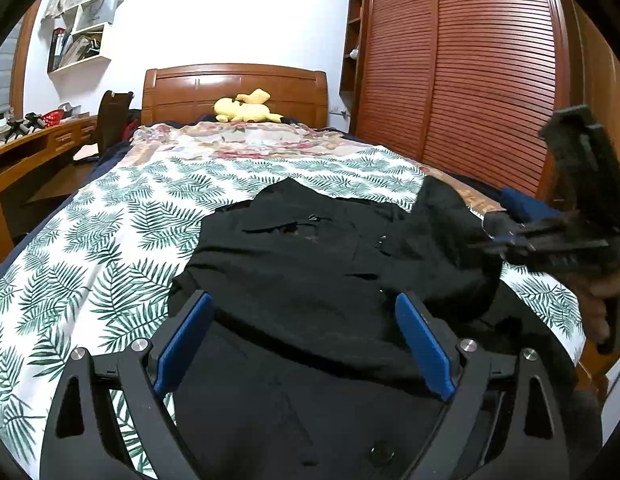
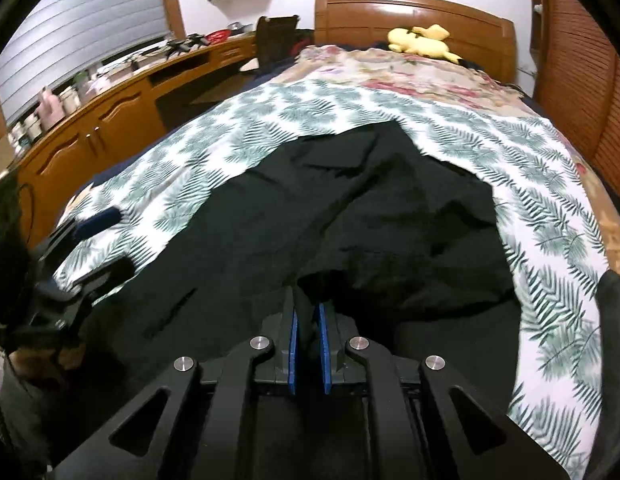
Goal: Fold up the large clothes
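Leaf-print bedspread [image 1: 109, 240], rumpled black garment [image 1: 310, 264] spread flat

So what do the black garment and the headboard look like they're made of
Black garment: looks like soft matte woven cloth, since it creases and drapes with no shine; the exact fibre is unclear. Headboard: apparently varnished reddish-brown wood, with glossy highlights along its panels.

yellow plush toy [image 1: 245, 109] at headboard [image 1: 233, 84] | wardrobe [image 1: 462, 64] | desk [image 2: 109, 120]
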The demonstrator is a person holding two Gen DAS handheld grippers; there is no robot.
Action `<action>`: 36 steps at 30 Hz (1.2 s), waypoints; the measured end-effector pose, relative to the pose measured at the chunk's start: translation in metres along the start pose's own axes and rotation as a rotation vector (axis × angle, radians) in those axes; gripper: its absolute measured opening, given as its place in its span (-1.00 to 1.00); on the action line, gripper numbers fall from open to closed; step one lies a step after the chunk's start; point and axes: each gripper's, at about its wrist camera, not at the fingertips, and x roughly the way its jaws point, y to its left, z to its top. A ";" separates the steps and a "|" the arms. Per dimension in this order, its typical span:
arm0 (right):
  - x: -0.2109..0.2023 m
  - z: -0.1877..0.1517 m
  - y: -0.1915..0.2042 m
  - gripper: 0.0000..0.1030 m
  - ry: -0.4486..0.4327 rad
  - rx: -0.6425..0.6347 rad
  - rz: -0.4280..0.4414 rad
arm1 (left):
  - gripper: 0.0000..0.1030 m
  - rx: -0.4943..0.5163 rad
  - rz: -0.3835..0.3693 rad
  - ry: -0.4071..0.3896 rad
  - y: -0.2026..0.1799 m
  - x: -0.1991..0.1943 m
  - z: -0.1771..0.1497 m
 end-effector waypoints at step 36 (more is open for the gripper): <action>-0.152 -0.111 0.000 -0.22 -0.108 -0.035 -0.158 | 0.70 0.013 -0.173 0.138 -0.091 -0.019 -0.051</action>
